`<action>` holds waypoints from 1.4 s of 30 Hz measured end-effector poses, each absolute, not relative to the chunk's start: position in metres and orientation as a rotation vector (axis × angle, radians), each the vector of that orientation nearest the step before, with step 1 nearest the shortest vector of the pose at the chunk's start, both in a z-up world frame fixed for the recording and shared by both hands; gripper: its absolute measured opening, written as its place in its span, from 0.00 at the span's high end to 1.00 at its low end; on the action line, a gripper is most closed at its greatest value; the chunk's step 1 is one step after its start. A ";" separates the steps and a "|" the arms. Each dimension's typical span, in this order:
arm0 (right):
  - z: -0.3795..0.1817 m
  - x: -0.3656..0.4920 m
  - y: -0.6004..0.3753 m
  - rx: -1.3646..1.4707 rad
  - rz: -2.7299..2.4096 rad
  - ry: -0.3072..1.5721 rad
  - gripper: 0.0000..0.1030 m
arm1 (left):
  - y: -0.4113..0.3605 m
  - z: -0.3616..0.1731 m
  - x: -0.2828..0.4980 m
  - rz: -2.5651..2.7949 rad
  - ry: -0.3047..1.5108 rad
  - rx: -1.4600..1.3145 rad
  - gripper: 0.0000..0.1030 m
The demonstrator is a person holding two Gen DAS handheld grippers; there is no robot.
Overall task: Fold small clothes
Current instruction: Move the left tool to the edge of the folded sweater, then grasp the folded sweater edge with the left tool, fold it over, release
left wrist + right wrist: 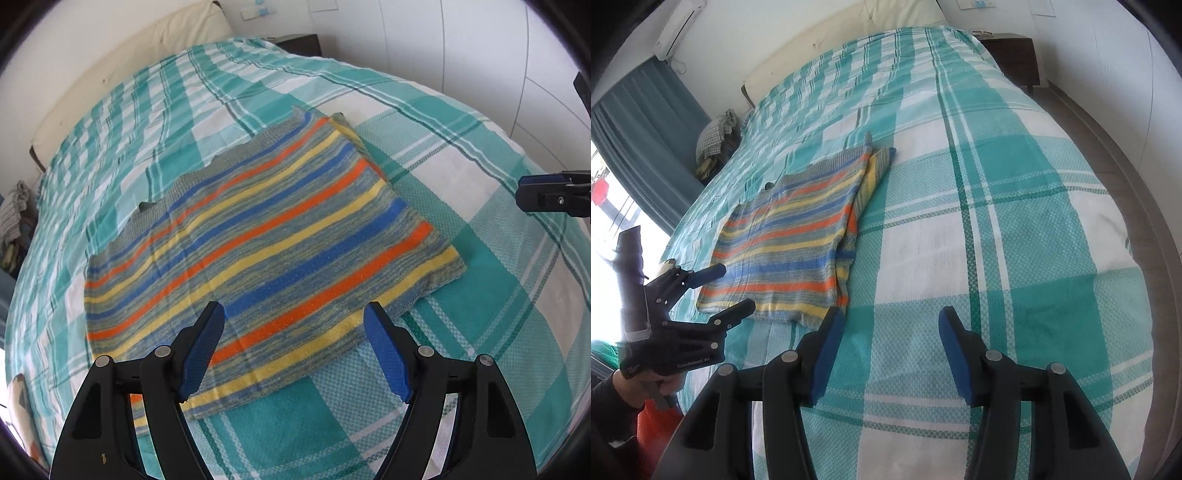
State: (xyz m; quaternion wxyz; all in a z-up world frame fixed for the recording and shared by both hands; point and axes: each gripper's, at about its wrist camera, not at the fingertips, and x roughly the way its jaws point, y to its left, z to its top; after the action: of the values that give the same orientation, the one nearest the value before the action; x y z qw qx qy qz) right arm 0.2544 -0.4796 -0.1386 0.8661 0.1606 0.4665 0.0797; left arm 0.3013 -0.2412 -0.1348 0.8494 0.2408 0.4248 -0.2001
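Bright, even daylight fills both views, coming from a window (613, 221) that is blown out to white at the left of the right wrist view. Shadows on the bedspread (997, 221) are soft. Fisheye distortion curves the edges, with dark corners. Focus is fairly sharp.

Both grippers are rocking the same look: chunky black plastic arms with triangular cutouts, round silver pivot pins, and blue textured pads on the fingers. The left gripper (733, 290) is showing white "GenRobot.AI" lettering on its body, with a dark handle behind it. The person's wearing a black sleeve (605, 397).
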 end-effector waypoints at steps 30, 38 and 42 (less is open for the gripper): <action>-0.098 0.457 -0.337 0.168 0.320 0.968 0.92 | -0.110 -0.112 0.318 -0.430 0.919 -0.286 0.97; -0.122 0.502 -0.169 0.260 0.566 1.073 0.92 | 0.027 -0.150 0.322 -0.204 0.985 -0.461 0.96; -0.175 0.530 -0.128 0.465 0.643 1.211 0.68 | 0.064 -0.182 0.325 -0.125 1.087 -0.483 0.90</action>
State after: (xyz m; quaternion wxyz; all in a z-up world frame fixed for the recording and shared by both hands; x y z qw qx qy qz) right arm 0.5300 -0.1281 -0.1746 0.7493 0.2129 0.5539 0.2939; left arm 0.3253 0.0637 -0.1818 0.8264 -0.2271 0.5118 -0.0587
